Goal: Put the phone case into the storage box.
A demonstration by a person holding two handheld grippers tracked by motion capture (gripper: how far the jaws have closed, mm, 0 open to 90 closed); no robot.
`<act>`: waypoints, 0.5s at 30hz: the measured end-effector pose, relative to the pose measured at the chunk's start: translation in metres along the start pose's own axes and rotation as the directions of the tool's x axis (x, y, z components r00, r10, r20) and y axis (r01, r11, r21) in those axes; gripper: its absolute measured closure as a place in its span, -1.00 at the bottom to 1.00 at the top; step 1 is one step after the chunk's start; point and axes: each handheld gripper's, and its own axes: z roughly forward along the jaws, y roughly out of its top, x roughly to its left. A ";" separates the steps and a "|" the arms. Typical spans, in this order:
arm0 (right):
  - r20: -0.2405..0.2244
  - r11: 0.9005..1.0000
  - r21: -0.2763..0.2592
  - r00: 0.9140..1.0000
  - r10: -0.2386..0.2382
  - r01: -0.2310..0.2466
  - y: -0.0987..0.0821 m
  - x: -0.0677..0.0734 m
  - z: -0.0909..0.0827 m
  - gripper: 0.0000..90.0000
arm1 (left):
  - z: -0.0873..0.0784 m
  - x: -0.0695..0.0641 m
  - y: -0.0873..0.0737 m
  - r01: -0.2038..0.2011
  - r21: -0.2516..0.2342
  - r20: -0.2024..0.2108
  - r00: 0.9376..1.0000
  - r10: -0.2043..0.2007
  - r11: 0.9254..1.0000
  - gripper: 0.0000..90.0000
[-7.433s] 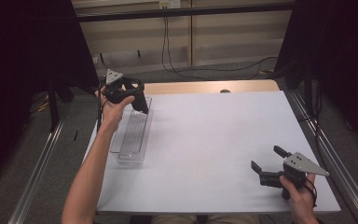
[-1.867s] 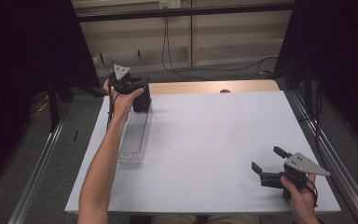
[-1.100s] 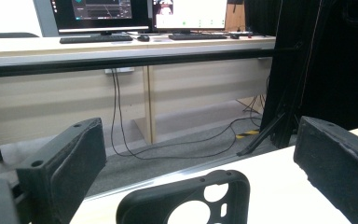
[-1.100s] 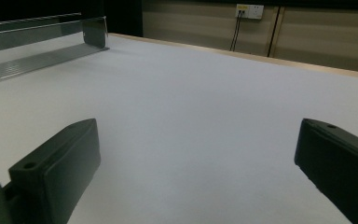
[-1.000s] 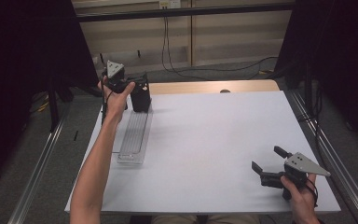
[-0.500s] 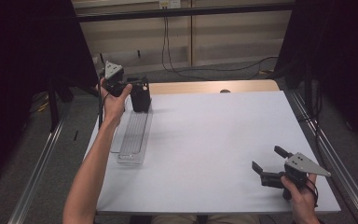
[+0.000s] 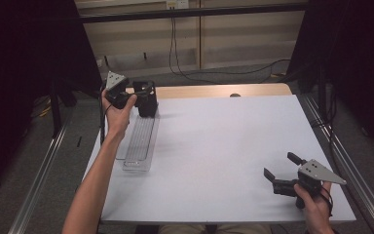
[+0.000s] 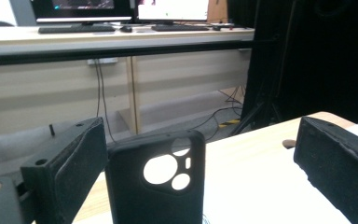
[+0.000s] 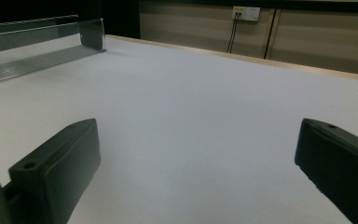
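Black rubbery pads on my left claw stand spread wide, and between them, nearer the left pad, a black phone case stands upright with its camera cut-outs facing me. Neither pad touches it as far as I can tell. From the high view, my left claw sits at the far left corner of the white table, with the case at the far end of a clear plastic tray that runs along the table's left edge. I judge the case light, thin-walled and flexible, likely to bow if squeezed across its open face; I would grip it low across its side edges, gently, since a tall standing shell tips easily. My right claw rests near the table's right near corner, jaws spread, pinching nothing.
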 end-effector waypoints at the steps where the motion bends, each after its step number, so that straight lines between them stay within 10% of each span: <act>1: 0.000 1.000 -0.001 1.000 -0.002 0.002 0.000 0.000 0.000 -1.00 | -0.002 0.000 0.000 0.002 -0.008 0.018 1.000 -0.002 1.000 -0.95; 15: 0.003 1.000 -0.008 1.000 0.006 -0.006 -0.001 -0.003 -0.001 -1.00 | -0.024 -0.008 -0.007 -0.002 -0.024 0.038 0.999 0.003 1.000 -0.98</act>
